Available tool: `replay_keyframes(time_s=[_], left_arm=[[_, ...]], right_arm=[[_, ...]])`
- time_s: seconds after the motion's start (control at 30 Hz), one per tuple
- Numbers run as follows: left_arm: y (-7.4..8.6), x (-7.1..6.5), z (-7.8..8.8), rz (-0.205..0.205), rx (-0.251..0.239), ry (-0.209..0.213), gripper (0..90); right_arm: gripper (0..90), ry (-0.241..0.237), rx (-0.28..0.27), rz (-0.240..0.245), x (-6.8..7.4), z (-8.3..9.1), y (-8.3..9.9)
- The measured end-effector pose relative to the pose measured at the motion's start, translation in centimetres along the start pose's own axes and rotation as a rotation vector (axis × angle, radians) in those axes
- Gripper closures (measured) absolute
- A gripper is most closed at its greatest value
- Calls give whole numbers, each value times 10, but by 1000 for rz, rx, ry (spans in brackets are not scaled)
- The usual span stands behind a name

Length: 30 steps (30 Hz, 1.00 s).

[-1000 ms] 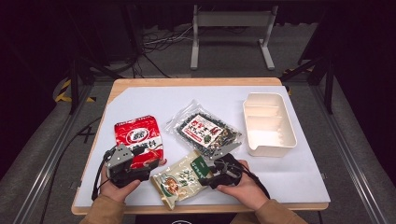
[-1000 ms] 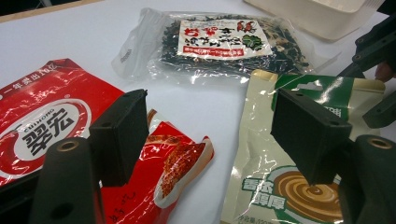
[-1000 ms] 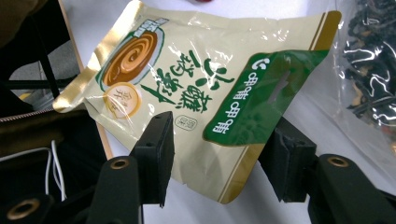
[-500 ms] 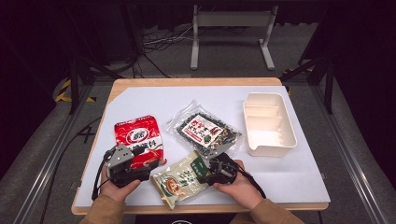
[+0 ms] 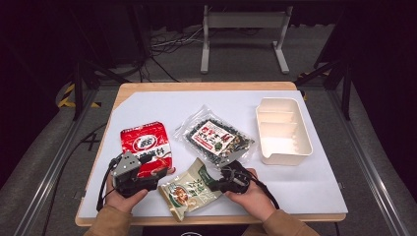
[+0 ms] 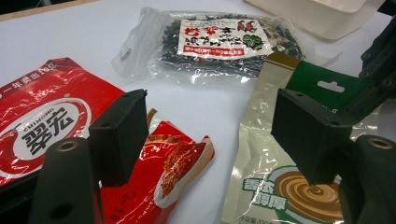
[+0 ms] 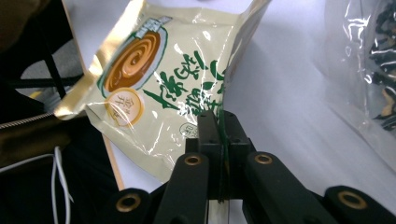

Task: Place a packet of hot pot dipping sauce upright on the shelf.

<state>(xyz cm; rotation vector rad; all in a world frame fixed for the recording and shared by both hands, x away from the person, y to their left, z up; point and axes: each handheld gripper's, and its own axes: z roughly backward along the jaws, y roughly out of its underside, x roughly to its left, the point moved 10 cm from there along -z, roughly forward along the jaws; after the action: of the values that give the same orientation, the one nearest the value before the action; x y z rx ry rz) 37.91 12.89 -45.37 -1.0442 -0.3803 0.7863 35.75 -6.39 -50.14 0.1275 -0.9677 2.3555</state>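
The right gripper (image 7: pixel 219 135) has just closed its jaws, pinching the green pouch (image 7: pixel 177 79); the left gripper (image 6: pixel 210 135) jaws stand spread.

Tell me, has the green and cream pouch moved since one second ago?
No. The pouch lies at the same spot below the clear seaweed bag; only the right tongs have just closed on its edge.

Three sealed food packets are counted on the table: one red packet (image 5: pixel 146 148), one clear packet of dark dried greens (image 5: pixel 217 138) and one cream-and-green packet (image 5: pixel 190 190) (its edge pinched in a gripper). One cream divided tray (image 5: pixel 284 131) is listed. Two handheld grippers are recorded, left gripper (image 5: pixel 156 175) and right gripper (image 5: pixel 219 180).
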Motion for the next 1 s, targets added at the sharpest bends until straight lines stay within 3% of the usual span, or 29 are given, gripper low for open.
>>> replay_keyframes(time_s=[0.13,0.4,0.73,1.0], left_arm=[[0,0,0,1,2,-2,277],[0,3,2,9,-2,-7,277],[0,7,3,12,-8,-20,277],[0,7,3,23,-6,-19,277]], right_arm=[[893,-14,-17,-9,2,3,-3],[894,-29,-66,20,11,17,-15],[895,12,-119,88,22,41,-29],[895,39,-138,111,24,53,-35]])
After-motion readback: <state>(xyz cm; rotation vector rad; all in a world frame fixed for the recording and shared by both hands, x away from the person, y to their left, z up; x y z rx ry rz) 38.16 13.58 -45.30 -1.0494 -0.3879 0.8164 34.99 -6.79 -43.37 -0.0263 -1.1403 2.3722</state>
